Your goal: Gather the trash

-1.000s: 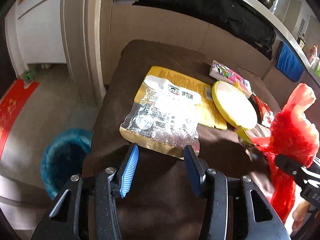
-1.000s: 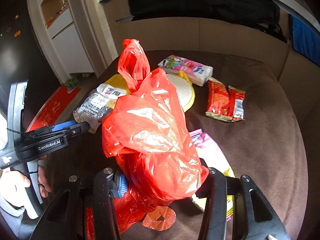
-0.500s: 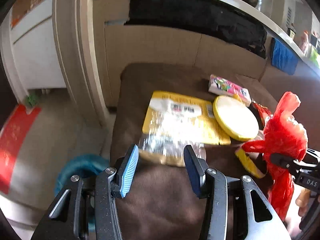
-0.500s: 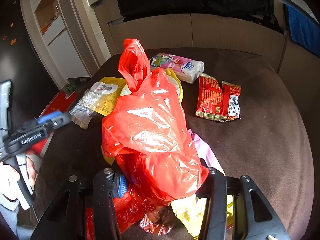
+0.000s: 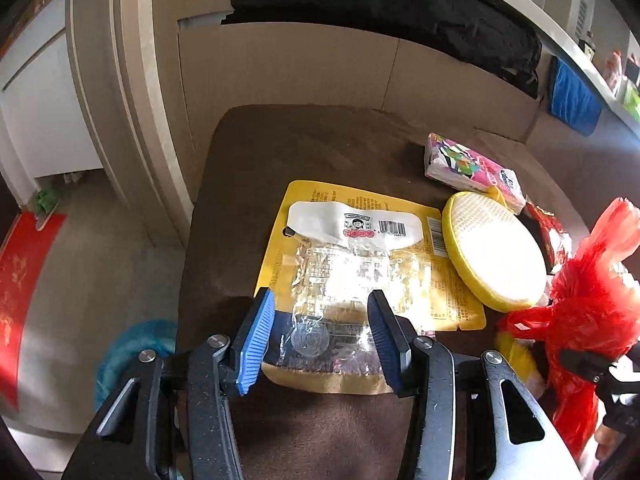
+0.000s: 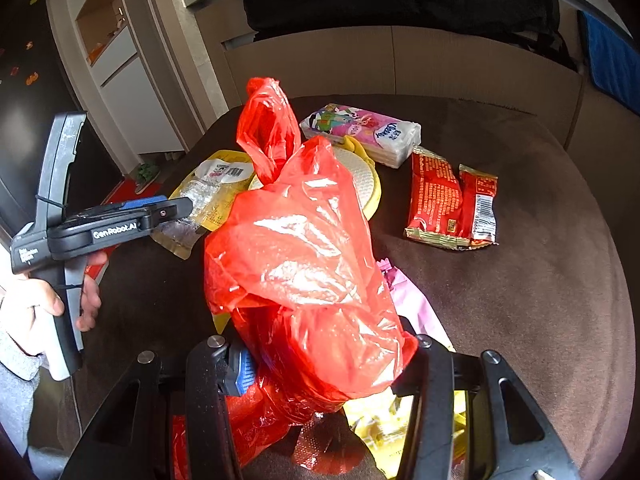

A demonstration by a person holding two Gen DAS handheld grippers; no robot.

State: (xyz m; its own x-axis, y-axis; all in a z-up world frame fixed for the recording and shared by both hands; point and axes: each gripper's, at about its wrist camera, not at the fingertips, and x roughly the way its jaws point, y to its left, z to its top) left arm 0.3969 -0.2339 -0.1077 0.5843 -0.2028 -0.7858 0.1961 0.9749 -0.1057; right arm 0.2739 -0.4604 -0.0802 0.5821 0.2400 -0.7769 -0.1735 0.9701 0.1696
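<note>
A clear crinkled wrapper (image 5: 340, 280) with a white label lies on a flat yellow packet (image 5: 404, 248) on the brown table (image 5: 248, 184). My left gripper (image 5: 320, 340) is open, its blue pads (image 5: 256, 340) on either side of the wrapper's near end, low over it. In the right wrist view the left gripper (image 6: 176, 208) reaches that same wrapper (image 6: 196, 196) from the left, with a hand on its handle. My right gripper (image 6: 324, 364) is shut on a bulging red plastic bag (image 6: 304, 260), which stands up between its jaws; the bag (image 5: 588, 304) also shows at the right.
On the table lie a red snack wrapper (image 6: 452, 204), a pink tissue pack (image 6: 368, 132), a round yellow-rimmed pad (image 5: 492, 252), a pink wrapper (image 6: 408, 300) and a yellow wrapper (image 6: 380, 428). A blue-lined bin (image 5: 128, 356) stands on the floor left of the table.
My left gripper has moved in over the clear wrapper, so its pads now straddle the near end. The right gripper and the red bag have stayed put.
</note>
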